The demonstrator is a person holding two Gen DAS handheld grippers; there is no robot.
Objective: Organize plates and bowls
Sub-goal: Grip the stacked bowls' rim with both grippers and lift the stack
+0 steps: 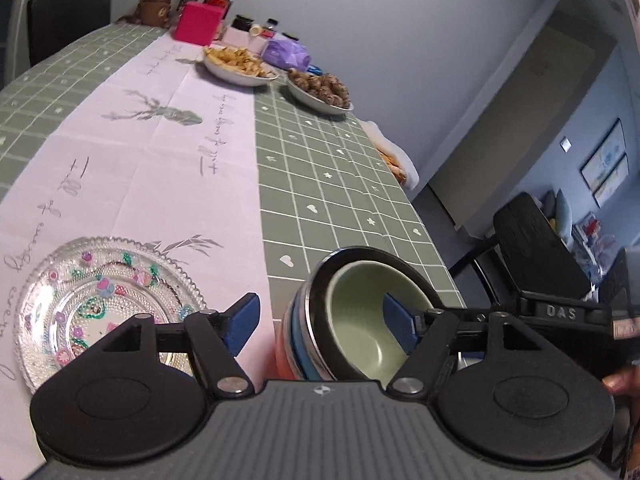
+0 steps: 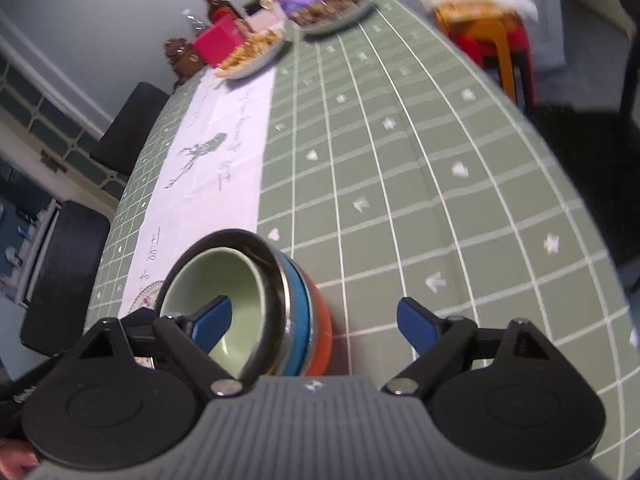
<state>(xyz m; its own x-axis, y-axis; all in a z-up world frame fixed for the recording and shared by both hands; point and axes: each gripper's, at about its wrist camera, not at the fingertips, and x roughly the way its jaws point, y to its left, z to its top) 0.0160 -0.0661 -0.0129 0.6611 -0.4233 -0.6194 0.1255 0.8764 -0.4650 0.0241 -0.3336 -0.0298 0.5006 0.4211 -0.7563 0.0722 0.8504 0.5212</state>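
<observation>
A stack of nested bowls (image 1: 320, 332) stands on the table: a light green bowl (image 1: 360, 312) inside a steel one, over a blue and an orange one. My left gripper (image 1: 320, 326) is open, straddling the stack's left wall, its right finger inside the green bowl. My right gripper (image 2: 316, 322) is open, straddling the stack's (image 2: 292, 320) right wall, its left finger inside the green bowl (image 2: 224, 280). A patterned glass plate (image 1: 108, 300) lies left of the stack on the white runner.
Far down the table stand a plate of fries (image 1: 240, 64), a plate of round snacks (image 1: 320, 88), a pink box (image 1: 198, 22), bottles and a teddy bear. Black chairs (image 2: 128, 132) line the left side. Stacked stools (image 2: 492, 40) stand beyond the right edge.
</observation>
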